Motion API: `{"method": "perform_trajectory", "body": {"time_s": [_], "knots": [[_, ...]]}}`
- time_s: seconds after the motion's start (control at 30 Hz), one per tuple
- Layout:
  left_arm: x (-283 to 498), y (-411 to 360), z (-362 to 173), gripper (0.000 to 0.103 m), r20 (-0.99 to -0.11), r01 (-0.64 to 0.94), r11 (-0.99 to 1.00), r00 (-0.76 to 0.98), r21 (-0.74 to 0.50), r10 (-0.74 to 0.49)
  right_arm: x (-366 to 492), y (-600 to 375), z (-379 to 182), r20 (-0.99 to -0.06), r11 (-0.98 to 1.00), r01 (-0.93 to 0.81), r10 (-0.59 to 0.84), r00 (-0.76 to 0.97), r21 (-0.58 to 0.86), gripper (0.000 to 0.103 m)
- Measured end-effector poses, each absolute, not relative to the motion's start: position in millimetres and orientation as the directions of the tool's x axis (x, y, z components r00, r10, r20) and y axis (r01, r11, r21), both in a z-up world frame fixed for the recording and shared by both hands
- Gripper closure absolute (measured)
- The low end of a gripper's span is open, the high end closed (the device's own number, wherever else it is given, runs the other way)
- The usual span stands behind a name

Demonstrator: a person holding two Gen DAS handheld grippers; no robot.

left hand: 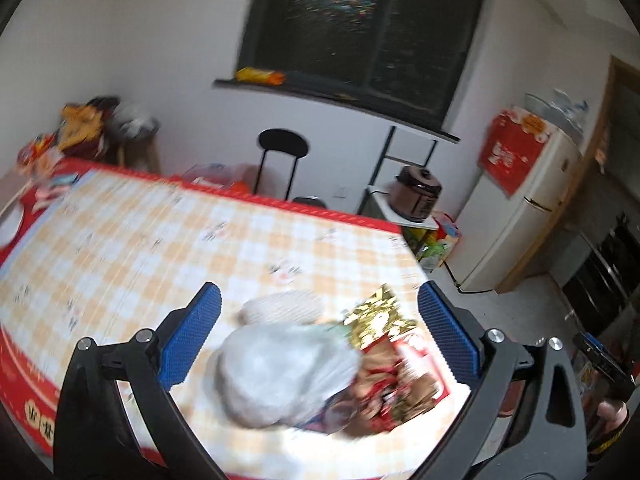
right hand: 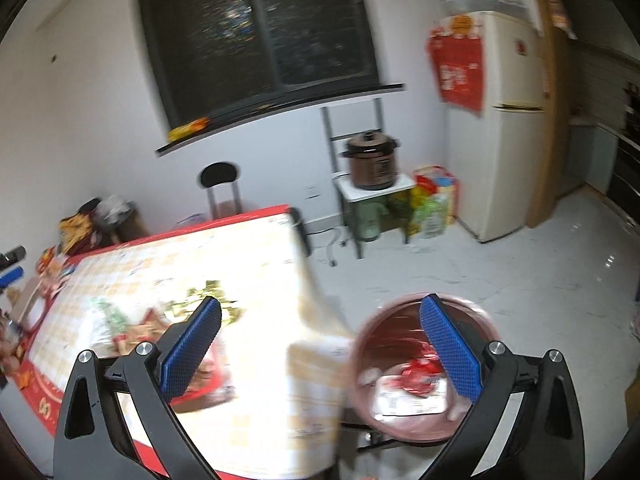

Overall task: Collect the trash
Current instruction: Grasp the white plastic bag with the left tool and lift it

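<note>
Now your left gripper [left hand: 318,344] gapes, jaws spread around the white plastic bag [left hand: 280,372] and foil wrappers [left hand: 384,344]. Both look light and crinkly, so pinch the bunched middle. Your right gripper [right hand: 320,348] is spread too, gripping nothing, over the red bin [right hand: 400,364].

Bright indoor light, motion blur, fisheye warping

One table [left hand: 160,240], one bin [right hand: 400,420], one fridge [right hand: 508,140], one cooker [right hand: 372,160], one chair [left hand: 282,160]

Crinkled gold foil wrapper [left hand: 378,312] — glossy — beside a translucent plastic bag [left hand: 280,372] on smooth checked tablecloth [left hand: 160,248].
</note>
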State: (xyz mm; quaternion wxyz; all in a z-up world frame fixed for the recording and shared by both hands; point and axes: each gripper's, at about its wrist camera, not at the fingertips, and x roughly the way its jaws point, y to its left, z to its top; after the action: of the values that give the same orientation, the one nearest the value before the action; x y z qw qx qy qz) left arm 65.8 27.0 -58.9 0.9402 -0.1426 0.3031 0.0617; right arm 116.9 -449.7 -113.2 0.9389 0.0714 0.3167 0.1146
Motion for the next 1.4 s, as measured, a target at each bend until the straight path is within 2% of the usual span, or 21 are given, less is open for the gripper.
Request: {"method": "perform_trajectory", "body": {"time_s": [0.27, 0.5, 0.77, 0.83, 1.07, 1.3, 1.33, 1.37, 1.4], "knots": [[32, 86, -100, 0.006, -0.634, -0.247, 0.922, 0.773, -0.297, 0.003, 119, -343, -109, -0.625, 0.942, -0.292, 0.327, 0.709, 0.162, 0.005], [39, 93, -136, 0.006, -0.664, -0.158, 0.939, 0.742, -0.307, -0.092, 106, -283, -111, -0.668, 0.935, -0.333, 0.327, 0.668, 0.125, 0.005], [71, 63, -200, 0.006, -0.746, 0.043, 0.95, 0.609, -0.308, -0.27, 96, -269, -115, -0.699, 0.957, -0.271, 0.26, 0.666, 0.098, 0.005], [78, 62, -209, 0.006, -0.752, 0.045, 0.949, 0.6, -0.311, -0.274, 93, -270, -117, -0.706, 0.965, -0.246, 0.239, 0.667, 0.095, 0.005], [115, 80, -235, 0.006, -0.744, 0.002, 0.895, 0.556, -0.446, -0.372, 80, -278, -122, -0.717, 0.984, -0.159, 0.172, 0.676, 0.086, 0.005], [132, 76, -255, 0.008, -0.769, 0.013, 0.888, 0.494, -0.459, -0.405, 70, -284, -128, -0.724, 0.991, -0.092, 0.131, 0.677, 0.093, 0.005], [131, 77, -256, 0.014, -0.767, 0.011, 0.884, 0.49, -0.468, -0.413, 69, -285, -129, -0.725, 0.992, -0.086, 0.127, 0.677, 0.094, 0.005], [131, 79, -257, 0.031, -0.766, 0.015, 0.88, 0.486, -0.474, -0.421, 69, -285, -129, -0.725, 0.992, -0.082, 0.125, 0.677, 0.095, 0.005], [132, 81, -258, 0.04, -0.771, 0.02, 0.883, 0.479, -0.468, -0.419, 69, -284, -130, -0.726, 0.992, -0.078, 0.123, 0.676, 0.095, 0.005]]}}
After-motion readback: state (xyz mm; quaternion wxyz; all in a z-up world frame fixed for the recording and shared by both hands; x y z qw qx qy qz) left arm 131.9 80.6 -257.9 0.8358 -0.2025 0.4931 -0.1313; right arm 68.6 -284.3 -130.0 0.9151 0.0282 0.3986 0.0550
